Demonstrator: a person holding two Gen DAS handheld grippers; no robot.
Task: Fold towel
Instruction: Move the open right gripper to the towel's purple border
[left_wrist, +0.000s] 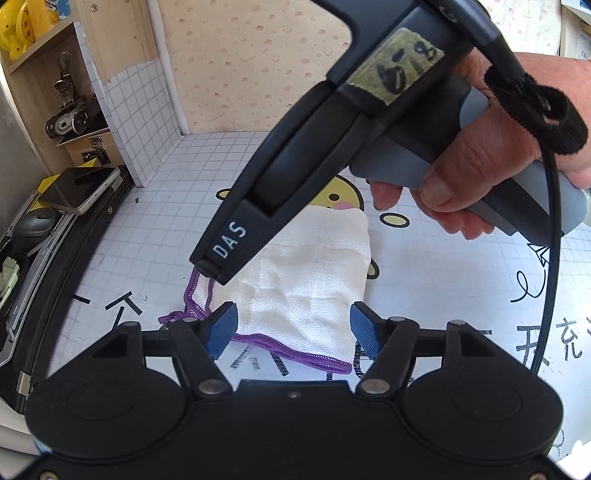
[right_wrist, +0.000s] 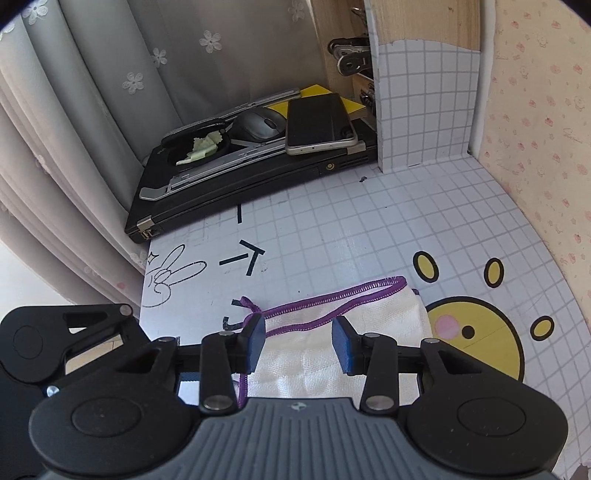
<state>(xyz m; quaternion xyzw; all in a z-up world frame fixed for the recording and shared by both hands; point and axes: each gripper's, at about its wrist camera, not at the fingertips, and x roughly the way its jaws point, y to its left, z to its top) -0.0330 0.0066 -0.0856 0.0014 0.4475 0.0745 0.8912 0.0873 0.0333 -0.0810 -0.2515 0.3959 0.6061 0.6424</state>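
A white gauze towel (left_wrist: 306, 280) with a purple stitched hem lies folded into a small bundle on the gridded table mat. It also shows in the right wrist view (right_wrist: 354, 317). My left gripper (left_wrist: 293, 328) is open, its blue pads straddling the towel's near edge just above it. My right gripper (right_wrist: 298, 341) is open, hovering over the towel's purple-hemmed edge. In the left wrist view its body (left_wrist: 295, 166) reaches down from the upper right, its tip at the towel's far left corner, held by a hand.
A black laptop (right_wrist: 236, 184) with a phone (right_wrist: 317, 125), a mouse and a stand on it lies at the table's left end. A wooden shelf (left_wrist: 55, 92) and a wallpapered wall (left_wrist: 258, 66) bound the back. Grey curtains (right_wrist: 74, 129) hang at the left.
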